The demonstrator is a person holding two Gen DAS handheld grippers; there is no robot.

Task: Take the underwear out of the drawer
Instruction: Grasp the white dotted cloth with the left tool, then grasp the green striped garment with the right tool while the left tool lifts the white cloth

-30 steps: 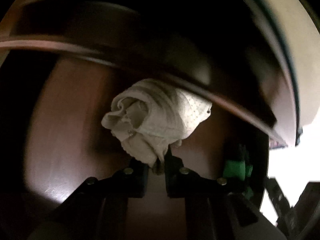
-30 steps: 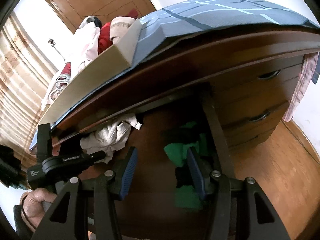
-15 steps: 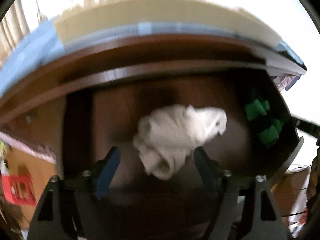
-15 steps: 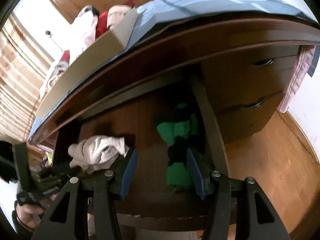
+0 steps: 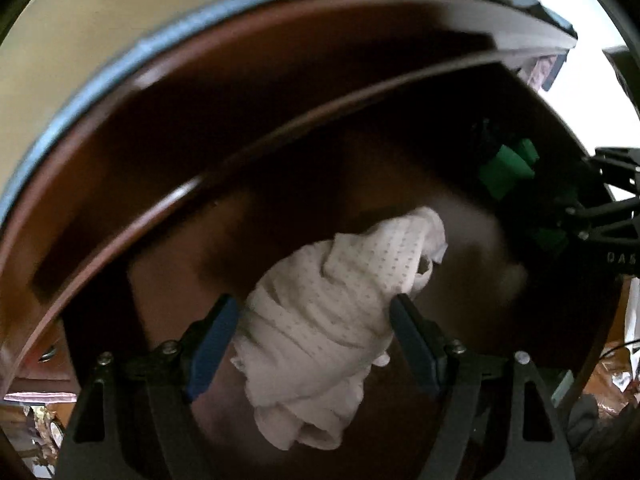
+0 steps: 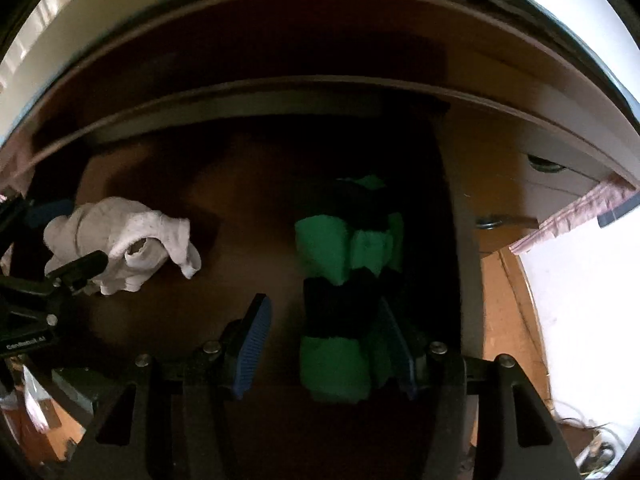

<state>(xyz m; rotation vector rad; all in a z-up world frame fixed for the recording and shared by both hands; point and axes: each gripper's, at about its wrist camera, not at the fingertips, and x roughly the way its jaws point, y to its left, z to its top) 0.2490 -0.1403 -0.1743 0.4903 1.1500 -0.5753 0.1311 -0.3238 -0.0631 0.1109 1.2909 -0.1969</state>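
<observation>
white underwear point(image 5: 332, 316): 1 | green-black bundle point(image 6: 344, 276): 1 | open drawer point(image 6: 248, 184): 1 | grippers: 2, left gripper point(image 5: 316, 340), right gripper point(image 6: 328, 344) | closed-drawer handles point(image 6: 544, 166): 2 | pink cloth point(image 6: 576, 216): 1

I see both pictures are dark in the middle, deep inside the drawer point(image 6: 248, 184). Bright daylight glares white at the right edges. The white underwear point(image 5: 332, 312) catches some light and looks fairly sharp. Everything bends round at the edges, and the upper left of my left view is smeared.
</observation>
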